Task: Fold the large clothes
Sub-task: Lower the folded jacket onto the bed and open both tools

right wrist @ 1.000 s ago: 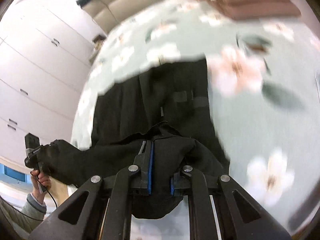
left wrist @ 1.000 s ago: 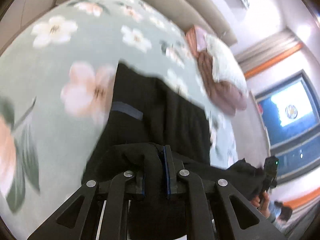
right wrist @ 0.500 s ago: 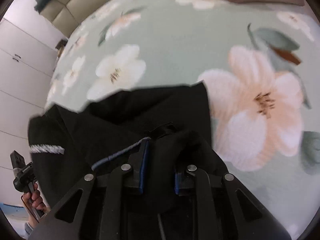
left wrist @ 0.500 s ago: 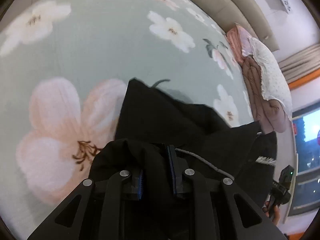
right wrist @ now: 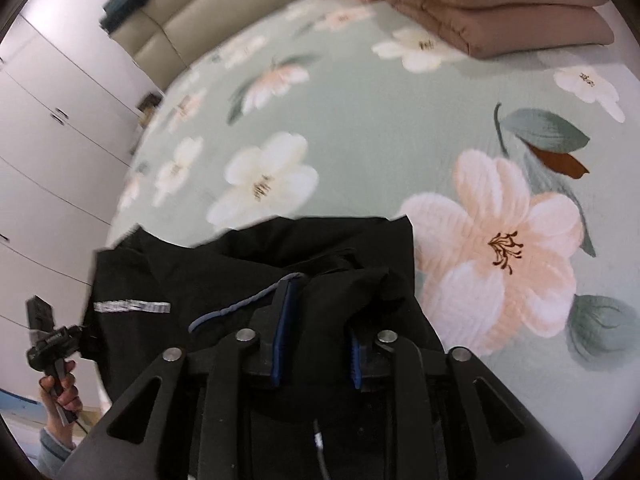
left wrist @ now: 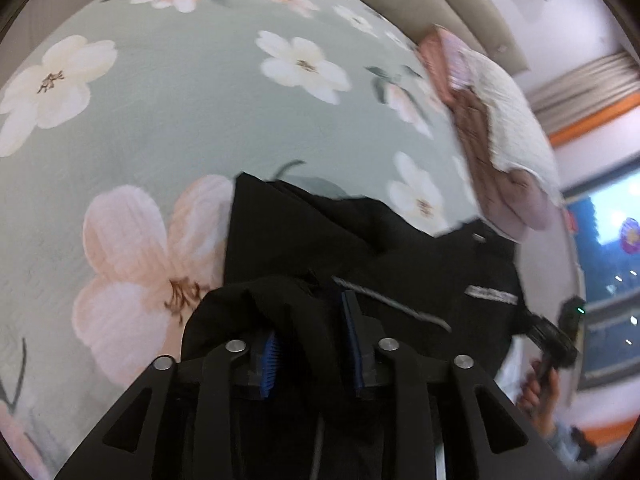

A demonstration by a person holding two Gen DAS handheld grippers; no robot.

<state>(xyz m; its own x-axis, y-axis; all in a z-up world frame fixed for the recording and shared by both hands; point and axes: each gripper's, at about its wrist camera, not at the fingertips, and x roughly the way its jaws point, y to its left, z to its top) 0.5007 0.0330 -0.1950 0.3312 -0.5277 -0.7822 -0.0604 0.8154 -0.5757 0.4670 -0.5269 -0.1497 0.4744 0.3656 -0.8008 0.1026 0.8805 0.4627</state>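
A large black garment (left wrist: 360,248) with a grey drawstring and a silver stripe lies folded over on a green floral bedspread (left wrist: 180,128). My left gripper (left wrist: 312,320) has its jaws parted, with a bunch of the black cloth lying loose between the blue pads. In the right wrist view the same garment (right wrist: 240,276) fills the lower middle. My right gripper (right wrist: 320,312) is also parted, with black cloth lying between its pads. Each view shows the other hand-held gripper at the garment's far side.
Folded pink-brown quilts with a white pillow (left wrist: 504,120) sit on the bed at the right; they show at the top of the right wrist view (right wrist: 500,4). A beige headboard (right wrist: 224,8) and white wardrobe doors (right wrist: 52,128) stand beyond the bed.
Both grippers carried the garment's edge forward over itself and lowered it onto the bed. Their jaws have widened, loosening the cloth they were clamping.
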